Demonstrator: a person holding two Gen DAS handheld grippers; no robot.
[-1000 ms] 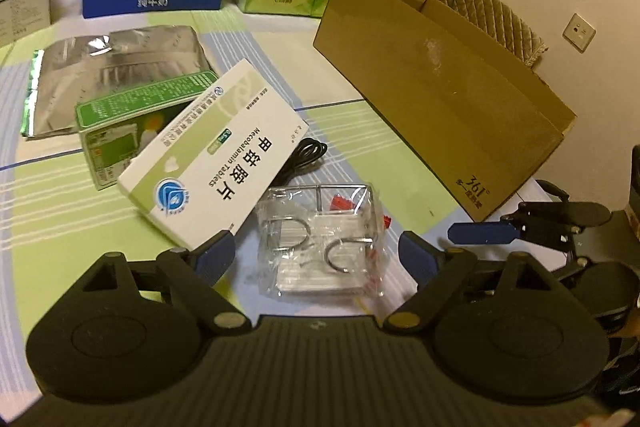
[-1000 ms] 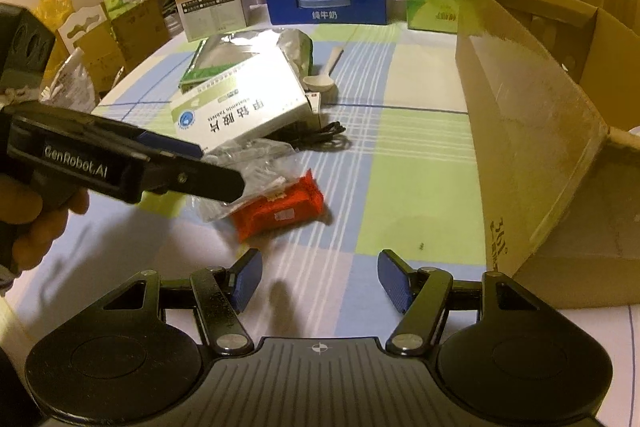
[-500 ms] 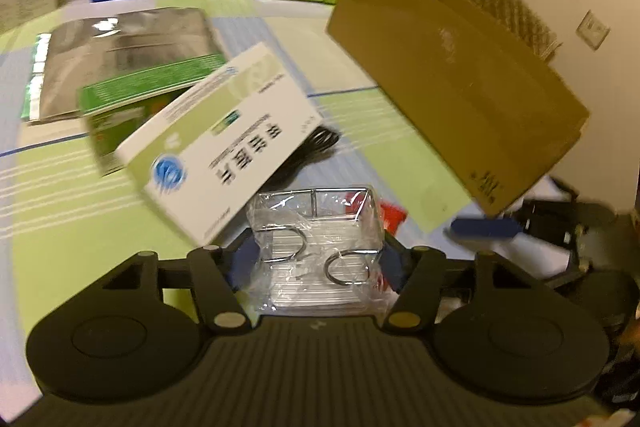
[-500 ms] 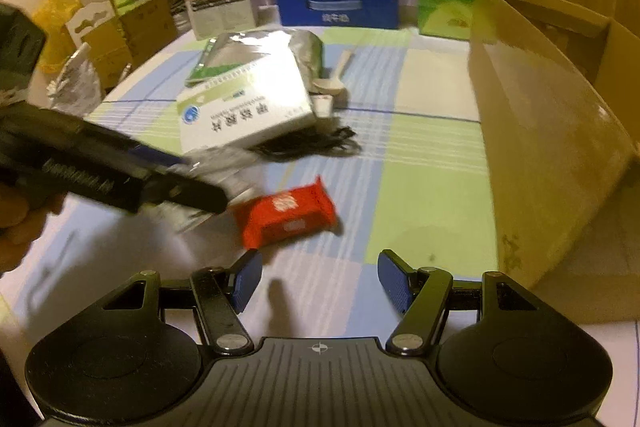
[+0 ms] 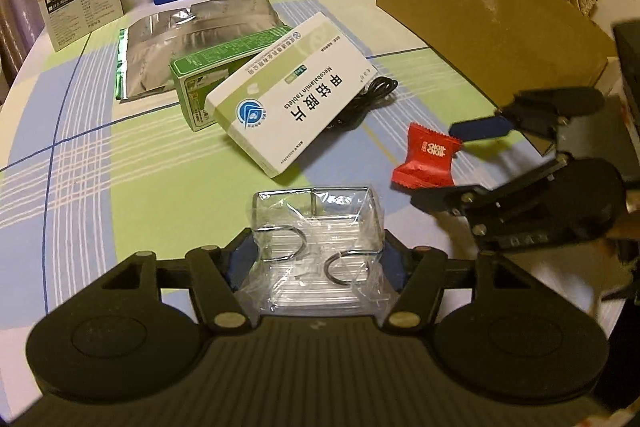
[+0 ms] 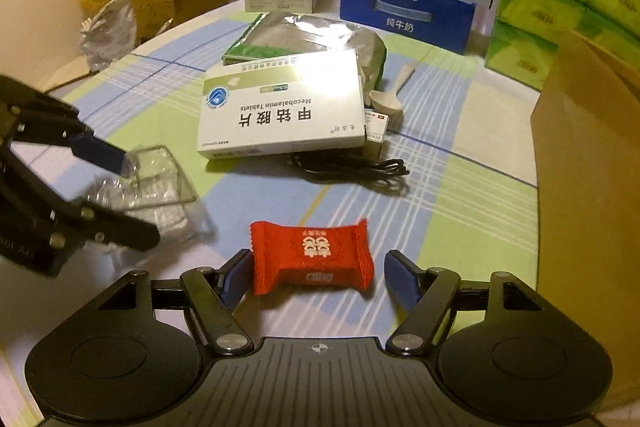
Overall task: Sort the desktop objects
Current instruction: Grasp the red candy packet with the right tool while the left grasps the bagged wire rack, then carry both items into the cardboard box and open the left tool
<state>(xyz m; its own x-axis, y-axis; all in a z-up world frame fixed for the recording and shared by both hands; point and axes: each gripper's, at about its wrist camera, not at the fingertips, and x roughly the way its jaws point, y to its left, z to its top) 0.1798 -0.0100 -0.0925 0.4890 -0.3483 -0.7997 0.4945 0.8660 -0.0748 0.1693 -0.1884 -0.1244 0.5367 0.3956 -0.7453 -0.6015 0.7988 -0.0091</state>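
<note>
- Clamping a clear plastic packet [image 5: 316, 243] of wire hooks, the left gripper [image 5: 318, 259] is shown with its blue pads pressed against the packet's two sides, though its jaws are easing slightly apart.
- The packet is seen just in front of the white tablet box [image 5: 292, 95], the landmark at the table's [image 5: 80, 131] centre.
- The right gripper [image 6: 320, 277] is shown with jaws opening; a red candy wrapper [image 6: 312, 257] lies between them on the table, and a gap is seen at one pad.
- The candy is located in front and to the right of the tablet box; a black cable [image 6: 352, 169] is seen between them.
- A cardboard box [image 5: 492, 27] is placed well right of the tablet box.
</note>
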